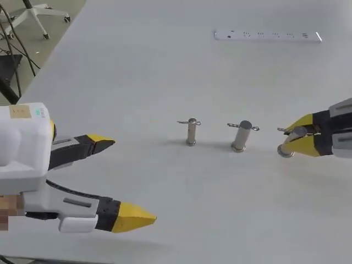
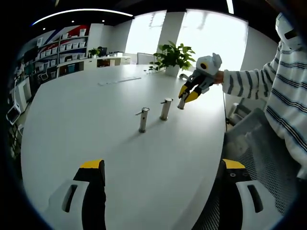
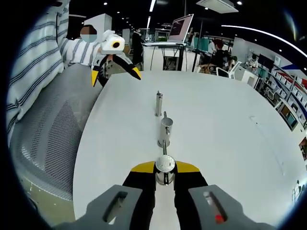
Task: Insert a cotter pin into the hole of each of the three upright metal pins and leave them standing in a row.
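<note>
L tool [image 1: 133, 181]: jaws apart. R tool [image 1: 294, 137]: clamped on end metal pin [image 1: 286, 149]. Middle pin [image 1: 240, 137], left pin [image 1: 191, 133]: upright on desk [image 1: 165, 71].

3 pins [image 1: 241, 136] in row on table [image 1: 137, 82] (ctr-R), pwr strip [image 1: 268, 36] behind

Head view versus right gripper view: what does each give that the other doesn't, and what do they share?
The head view adds the power strip farther back and a chair base on the floor. The right gripper view adds a striped sleeve, a mesh chair and a monitor behind. Both show the three metal pins in a row, the open left gripper, and the right gripper shut on the end pin.
</note>
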Motion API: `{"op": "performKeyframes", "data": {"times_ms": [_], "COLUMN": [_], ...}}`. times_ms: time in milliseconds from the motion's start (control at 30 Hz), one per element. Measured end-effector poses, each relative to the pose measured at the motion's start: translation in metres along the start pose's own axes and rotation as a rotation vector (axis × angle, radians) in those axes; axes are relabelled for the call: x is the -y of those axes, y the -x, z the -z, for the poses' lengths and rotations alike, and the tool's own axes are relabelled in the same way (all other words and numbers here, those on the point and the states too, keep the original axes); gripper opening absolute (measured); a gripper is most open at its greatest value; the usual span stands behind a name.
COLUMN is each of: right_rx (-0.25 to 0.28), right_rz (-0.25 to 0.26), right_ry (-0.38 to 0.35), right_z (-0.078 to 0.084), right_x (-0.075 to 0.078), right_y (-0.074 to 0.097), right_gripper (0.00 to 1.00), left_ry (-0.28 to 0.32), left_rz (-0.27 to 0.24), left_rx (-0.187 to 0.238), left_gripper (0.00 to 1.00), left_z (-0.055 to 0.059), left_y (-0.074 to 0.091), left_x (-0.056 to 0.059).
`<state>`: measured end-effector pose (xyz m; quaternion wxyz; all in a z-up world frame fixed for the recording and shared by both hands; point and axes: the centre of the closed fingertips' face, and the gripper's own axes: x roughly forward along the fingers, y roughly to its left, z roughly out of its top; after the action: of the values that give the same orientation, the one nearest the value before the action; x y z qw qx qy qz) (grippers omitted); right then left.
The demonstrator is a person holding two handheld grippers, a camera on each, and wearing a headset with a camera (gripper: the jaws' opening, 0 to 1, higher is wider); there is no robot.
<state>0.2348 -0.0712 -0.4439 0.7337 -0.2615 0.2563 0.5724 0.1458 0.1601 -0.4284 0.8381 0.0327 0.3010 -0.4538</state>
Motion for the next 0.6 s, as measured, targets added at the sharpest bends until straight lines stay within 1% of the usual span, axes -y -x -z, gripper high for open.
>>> {"op": "performKeyframes", "data": {"times_ms": [67, 133, 233, 433, 500, 600], "right_rx": [-0.002, -0.002, -0.003, 0.002, 0.001, 0.003], "right_rz": [0.000, -0.005, -0.017, -0.034, -0.030, -0.033], "right_ry": [-0.003, -0.003, 0.003, 0.008, 0.021, 0.022], "right_z": [0.003, 0.005, 0.008, 0.010, 0.010, 0.013], "right_x": [0.003, 0.005, 0.007, 0.007, 0.008, 0.010], "right_y": [-0.001, -0.003, -0.007, -0.008, -0.008, -0.009], "right_gripper": [0.08, 0.08, 0.08, 0.08, 0.08, 0.08], "left_ry": [0.006, 0.008, 0.009, 0.020, 0.027, 0.037], "left_rz": [-0.005, -0.010, -0.017, -0.034, -0.035, -0.030], "left_rx": [0.006, 0.002, -0.012, -0.037, -0.036, -0.034], "left_gripper": [0.99, 0.99, 0.99, 0.97, 0.97, 0.97], "left_z": [-0.001, 0.000, 0.003, 0.010, 0.010, 0.010], "left_y": [0.002, 0.003, 0.005, 0.007, 0.007, 0.006], "left_x": [0.001, 0.001, 0.002, 0.002, 0.003, 0.005]}}
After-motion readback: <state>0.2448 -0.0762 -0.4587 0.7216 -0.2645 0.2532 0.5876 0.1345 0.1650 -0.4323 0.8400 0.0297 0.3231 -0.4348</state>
